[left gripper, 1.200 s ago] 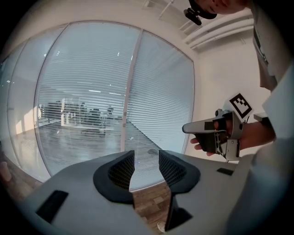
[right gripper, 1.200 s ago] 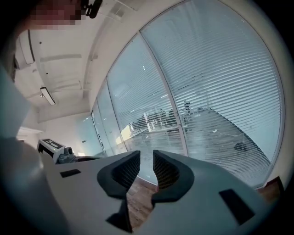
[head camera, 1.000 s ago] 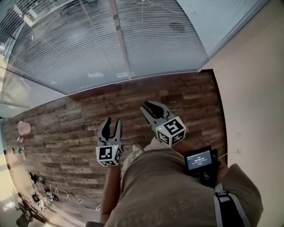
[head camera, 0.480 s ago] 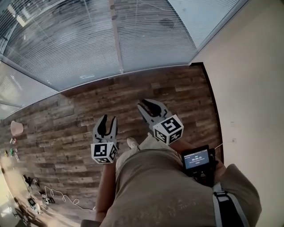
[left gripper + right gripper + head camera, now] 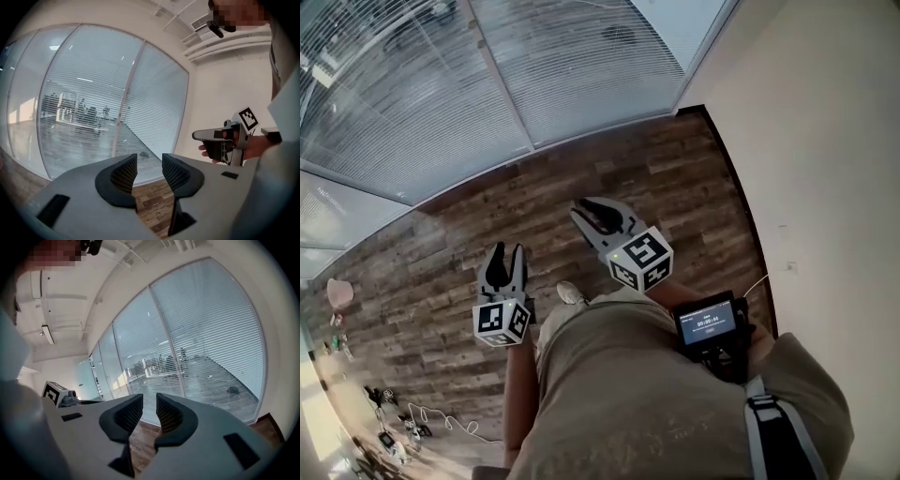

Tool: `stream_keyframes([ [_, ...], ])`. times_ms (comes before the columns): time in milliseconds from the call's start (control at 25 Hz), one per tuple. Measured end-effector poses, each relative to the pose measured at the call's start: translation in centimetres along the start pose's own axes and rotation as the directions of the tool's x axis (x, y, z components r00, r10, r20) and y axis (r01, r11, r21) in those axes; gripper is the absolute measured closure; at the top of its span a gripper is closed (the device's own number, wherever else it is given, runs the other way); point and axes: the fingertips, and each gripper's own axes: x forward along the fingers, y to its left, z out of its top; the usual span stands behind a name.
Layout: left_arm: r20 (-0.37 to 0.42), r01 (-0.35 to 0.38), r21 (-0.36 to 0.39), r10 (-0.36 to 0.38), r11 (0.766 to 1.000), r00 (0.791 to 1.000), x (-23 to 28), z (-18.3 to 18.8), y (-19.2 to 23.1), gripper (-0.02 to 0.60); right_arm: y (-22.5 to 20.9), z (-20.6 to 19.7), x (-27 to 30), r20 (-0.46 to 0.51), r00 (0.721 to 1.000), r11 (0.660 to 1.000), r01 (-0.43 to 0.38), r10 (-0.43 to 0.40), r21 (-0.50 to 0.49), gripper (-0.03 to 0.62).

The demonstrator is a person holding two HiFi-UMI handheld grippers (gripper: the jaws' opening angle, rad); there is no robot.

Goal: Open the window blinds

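Far side: lowered window blinds (image 5: 553,75) cover the glazing, and a plank floor (image 5: 675,187) runs to a plain wall (image 5: 825,141) at right. Near, above the floor and well apart from the blinds, left tool (image 5: 505,253) and right tool (image 5: 587,208) each hold jaws narrowly parted, empty.

No wording can be read. A small lit screen (image 5: 706,325), at four o'clock in the head view, shows a row of pale figures too small to make out. The left marker cube (image 5: 501,321), at eight o'clock, and the right marker cube (image 5: 639,260), near centre, carry only black-and-white coded squares.
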Motion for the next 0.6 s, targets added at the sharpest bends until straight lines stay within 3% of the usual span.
stream_keyframes([
  [440,0.030,0.016,-0.057,-0.014,0.998,0.999,-1.0,-2.2,-16.6,0.419,-6.1,-2.4,-15.6,0.000,1.000,0.999,0.029,-0.029,0.031,0.517],
  [600,0.015,-0.016,-0.065,0.017,0.998,1.000,-2.7,-4.3,-19.7,0.419,-6.1,-4.3,-19.1,-0.017,1.000,0.999,0.004,-0.004,0.036,0.517],
])
